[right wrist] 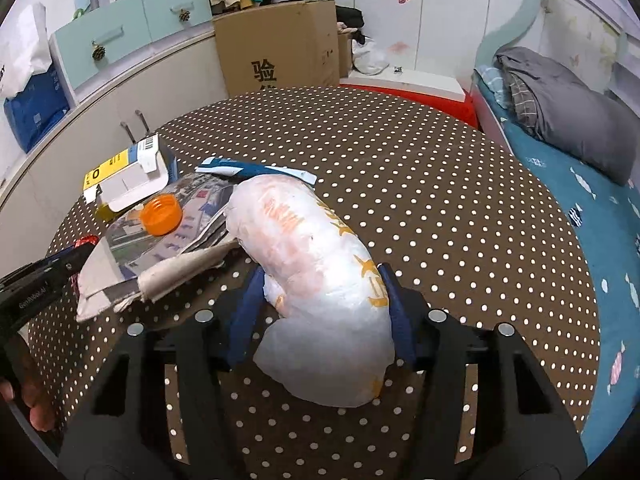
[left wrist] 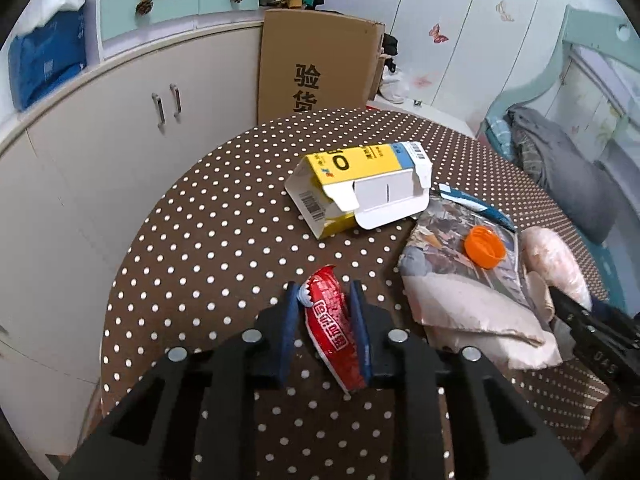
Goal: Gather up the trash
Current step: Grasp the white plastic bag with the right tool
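The left gripper (left wrist: 326, 306) is pinching the crinkled red foil wrapper (left wrist: 330, 330); the right gripper (right wrist: 322, 286) is squeezing the puffy white plastic bag (right wrist: 320, 268); both should be lifting slowly, grips firm.

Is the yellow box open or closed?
Open. The yellow box lies on its side on the table; its white end flaps are unfolded outward, and the near end shows a hollow inside.

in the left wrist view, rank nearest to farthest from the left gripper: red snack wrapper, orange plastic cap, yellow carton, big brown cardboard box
1. Red snack wrapper, between the left gripper's blue pads.
2. Orange plastic bottle cap, to the right, lying on a printed leaflet.
3. Opened yellow and white carton, farther up the table.
4. Big brown cardboard box, beyond the table's far edge.
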`<state>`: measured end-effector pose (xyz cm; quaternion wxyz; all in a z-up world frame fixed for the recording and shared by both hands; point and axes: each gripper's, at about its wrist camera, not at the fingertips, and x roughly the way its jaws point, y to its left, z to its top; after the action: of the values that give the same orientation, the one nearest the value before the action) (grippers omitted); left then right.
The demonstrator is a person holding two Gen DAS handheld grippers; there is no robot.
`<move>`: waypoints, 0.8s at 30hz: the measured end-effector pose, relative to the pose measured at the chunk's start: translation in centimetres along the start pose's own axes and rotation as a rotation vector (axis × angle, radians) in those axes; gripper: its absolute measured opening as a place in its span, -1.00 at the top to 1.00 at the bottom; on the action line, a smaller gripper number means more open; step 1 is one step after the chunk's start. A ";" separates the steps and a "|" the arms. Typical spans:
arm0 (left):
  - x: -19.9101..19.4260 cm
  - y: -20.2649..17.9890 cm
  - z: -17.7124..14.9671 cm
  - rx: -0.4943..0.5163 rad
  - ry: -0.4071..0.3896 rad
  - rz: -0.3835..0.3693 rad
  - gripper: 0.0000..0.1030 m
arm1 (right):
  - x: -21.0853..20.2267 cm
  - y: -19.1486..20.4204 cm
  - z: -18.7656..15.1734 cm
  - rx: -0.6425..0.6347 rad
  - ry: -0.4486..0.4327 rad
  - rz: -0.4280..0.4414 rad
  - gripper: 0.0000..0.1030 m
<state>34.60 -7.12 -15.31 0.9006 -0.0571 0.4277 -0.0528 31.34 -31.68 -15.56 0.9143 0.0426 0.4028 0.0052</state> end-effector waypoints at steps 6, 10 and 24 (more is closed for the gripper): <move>-1.6 1.5 -0.7 -0.037 -0.010 -0.045 0.64 | -2.2 -0.1 -0.6 0.023 -0.057 -0.004 0.02; -3.3 2.9 -1.1 -0.063 -0.034 -0.074 0.64 | -4.7 0.5 -0.2 0.029 -0.115 0.005 0.02; -11.8 10.2 -3.5 -0.150 -0.159 -0.069 0.65 | -9.3 13.5 -1.2 -0.135 -0.159 0.200 0.02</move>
<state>25.00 4.49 -10.01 0.9226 -0.1428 0.3553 -0.0470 24.50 -18.52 -8.35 0.9391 0.0211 0.3213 0.1200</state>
